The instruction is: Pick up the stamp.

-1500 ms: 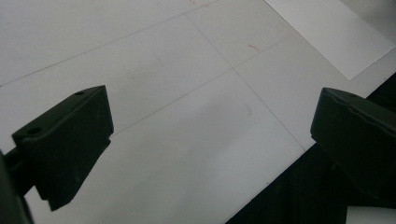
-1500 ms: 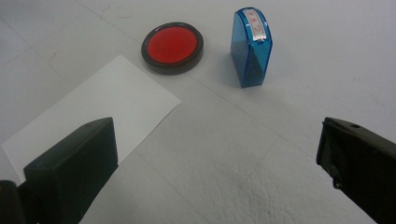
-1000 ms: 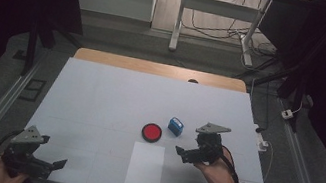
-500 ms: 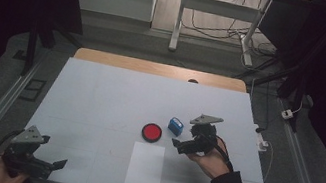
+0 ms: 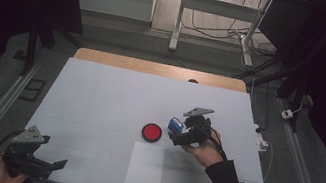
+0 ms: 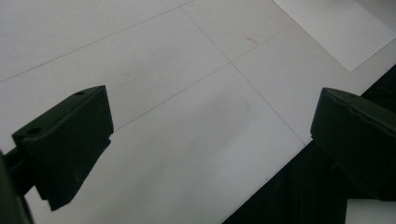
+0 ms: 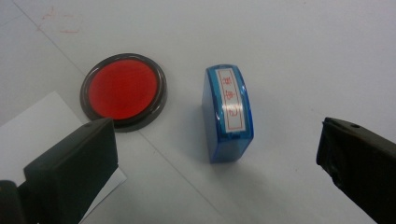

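Two jaws of our right gripper (image 7: 210,186) stand wide apart with the blue stamp (image 7: 228,114) in the gap ahead of them, nothing gripped yet. In the right gripper view the stamp sits centre frame, a bit nearer the top than the jaw tips, lying on the table (image 7: 299,51); its long axis runs nearly top to bottom of the frame, leaning slightly, so it points roughly along our line of reach and its short width faces across the jaws. We judge that this is the relation the grab turns on: push forward and the jaws should straddle its narrow sides.

Left of the stamp in that view, apart from it, sits the red ink pad (image 7: 123,91); a corner of white paper (image 7: 42,121) shows at lower left, partly behind the left jaw.

From the high view, the stamp (image 5: 175,123) is right of frame centre, just beside the right gripper (image 5: 182,136) on its upper left, the pad (image 5: 151,132) farther left, the paper (image 5: 145,166) below the pad. Our right hand is clearly the nearer one.

Our left gripper (image 5: 52,165) rests at lower left of that frame, well apart from the stamp; in the left gripper view its jaws are spread too, holding nothing over bare table (image 6: 177,130).
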Motion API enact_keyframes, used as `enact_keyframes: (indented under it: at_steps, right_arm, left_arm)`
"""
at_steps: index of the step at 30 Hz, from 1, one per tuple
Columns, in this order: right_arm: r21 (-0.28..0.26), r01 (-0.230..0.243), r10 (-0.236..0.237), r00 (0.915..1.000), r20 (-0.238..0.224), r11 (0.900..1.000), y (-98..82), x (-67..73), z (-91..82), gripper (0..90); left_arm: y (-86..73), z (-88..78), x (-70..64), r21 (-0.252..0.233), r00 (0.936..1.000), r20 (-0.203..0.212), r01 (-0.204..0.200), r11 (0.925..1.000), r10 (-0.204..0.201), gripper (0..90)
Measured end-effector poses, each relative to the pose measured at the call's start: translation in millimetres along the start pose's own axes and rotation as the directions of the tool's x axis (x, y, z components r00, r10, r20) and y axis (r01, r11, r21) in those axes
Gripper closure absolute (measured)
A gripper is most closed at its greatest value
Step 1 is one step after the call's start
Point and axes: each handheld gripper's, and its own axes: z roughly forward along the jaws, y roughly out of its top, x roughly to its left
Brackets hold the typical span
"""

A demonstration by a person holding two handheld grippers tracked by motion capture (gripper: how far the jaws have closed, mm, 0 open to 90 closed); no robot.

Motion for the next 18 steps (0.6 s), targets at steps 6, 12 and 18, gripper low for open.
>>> enact_keyframes:
  at_steps: [6, 12, 18]
  right_arm:
    - [0.012, 0.010, -0.010, 0.9999, 0.003, 1.000, 6.6, -2.4, 9.5, 0.0]
    - [0.034, 0.022, -0.023, 0.9996, 0.018, 0.999, 9.5, -5.5, 18.0, 0.0]
    - [0.041, 0.028, -0.029, 0.9996, 0.005, 0.999, 12.5, -10.1, 20.3, 9.8]
  left_arm:
    - [0.1, 0.1, 0.0, 0.001, 1.0000, 0.001, -0.001, 1.0000, 0.001, 0.0]
    - [0.2, 0.4, -0.1, 0.003, 1.0000, 0.002, -0.002, 1.0000, 0.002, 0.0]
    - [0.4, 0.7, -0.1, 0.004, 1.0000, 0.001, -0.003, 1.0000, 0.003, 0.0]
